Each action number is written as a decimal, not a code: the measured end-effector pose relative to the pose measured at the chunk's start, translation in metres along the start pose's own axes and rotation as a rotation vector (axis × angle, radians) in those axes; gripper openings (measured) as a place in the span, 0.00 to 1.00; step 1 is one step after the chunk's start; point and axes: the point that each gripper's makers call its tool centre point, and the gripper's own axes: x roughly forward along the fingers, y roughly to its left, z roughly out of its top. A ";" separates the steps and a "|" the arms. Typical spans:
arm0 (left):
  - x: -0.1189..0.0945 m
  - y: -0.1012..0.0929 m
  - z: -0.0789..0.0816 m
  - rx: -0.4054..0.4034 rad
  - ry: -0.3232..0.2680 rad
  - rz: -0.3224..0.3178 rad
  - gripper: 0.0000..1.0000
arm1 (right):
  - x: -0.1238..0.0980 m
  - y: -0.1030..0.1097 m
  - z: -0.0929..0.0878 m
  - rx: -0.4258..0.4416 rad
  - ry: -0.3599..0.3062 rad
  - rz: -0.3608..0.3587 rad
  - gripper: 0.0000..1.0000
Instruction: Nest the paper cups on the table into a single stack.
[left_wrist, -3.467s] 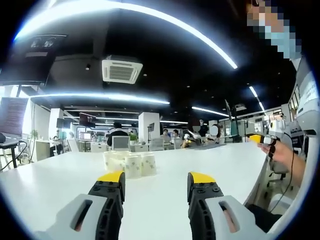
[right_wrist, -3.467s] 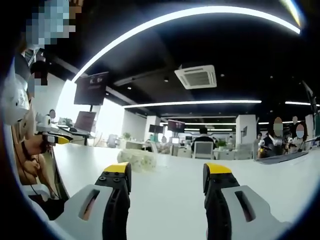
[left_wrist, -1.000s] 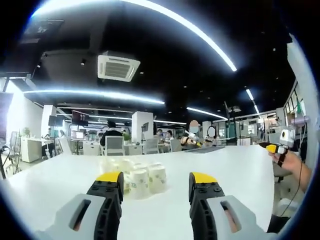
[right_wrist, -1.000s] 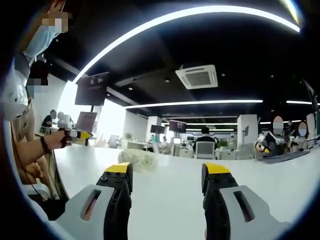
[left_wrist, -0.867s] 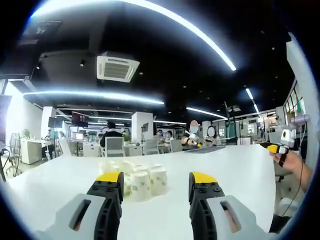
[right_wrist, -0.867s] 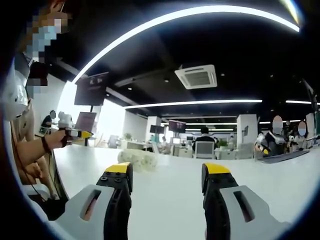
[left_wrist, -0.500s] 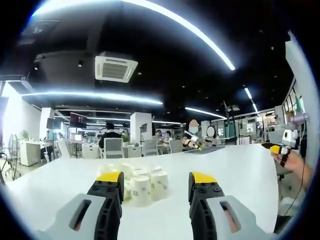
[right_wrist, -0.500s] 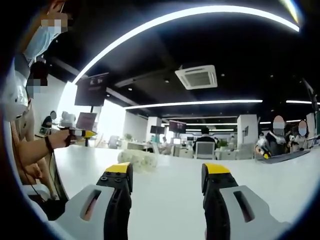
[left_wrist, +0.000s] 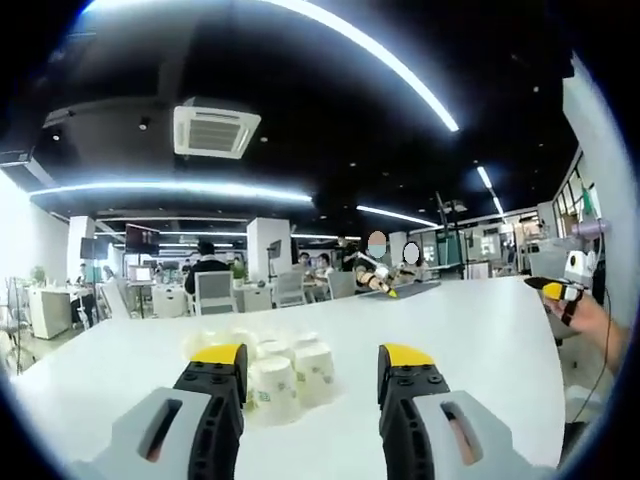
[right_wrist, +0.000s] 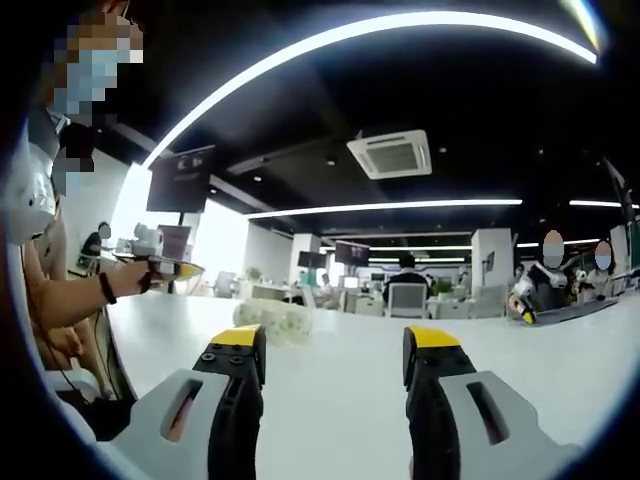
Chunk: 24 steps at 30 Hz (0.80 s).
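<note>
A cluster of several white paper cups (left_wrist: 283, 378) with a pale print stands upside down on the white table (left_wrist: 480, 345), close together and unstacked. My left gripper (left_wrist: 312, 358) is open and low over the table, a short way before the cluster, nothing between its jaws. In the right gripper view the same cups (right_wrist: 275, 320) sit farther off, ahead and to the left. My right gripper (right_wrist: 335, 345) is open and empty above bare table (right_wrist: 340, 410). The right gripper (left_wrist: 558, 291) also appears in a hand at the right edge of the left gripper view, and the left gripper (right_wrist: 165, 266) in a hand in the right gripper view.
The person's arm (right_wrist: 65, 300) and body fill the left side of the right gripper view, along the table's near edge. Beyond the table's far edge are office desks, chairs (left_wrist: 212, 292) and seated people (right_wrist: 545, 275). Bare table surface spreads around the cups.
The left gripper has moved nearer the cups, which now look larger and lower in its view. In the right gripper view the hand with the left gripper has reached further forward. Both grippers stay open.
</note>
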 end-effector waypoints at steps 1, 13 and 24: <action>0.002 0.001 -0.001 -0.003 0.002 -0.004 0.55 | 0.000 0.000 -0.001 0.000 0.001 -0.001 0.58; 0.047 0.012 -0.023 -0.026 0.105 -0.051 0.55 | 0.000 0.003 -0.003 0.004 0.007 0.008 0.58; 0.089 0.021 -0.062 -0.029 0.236 -0.075 0.53 | -0.006 0.001 0.003 -0.006 0.000 -0.007 0.58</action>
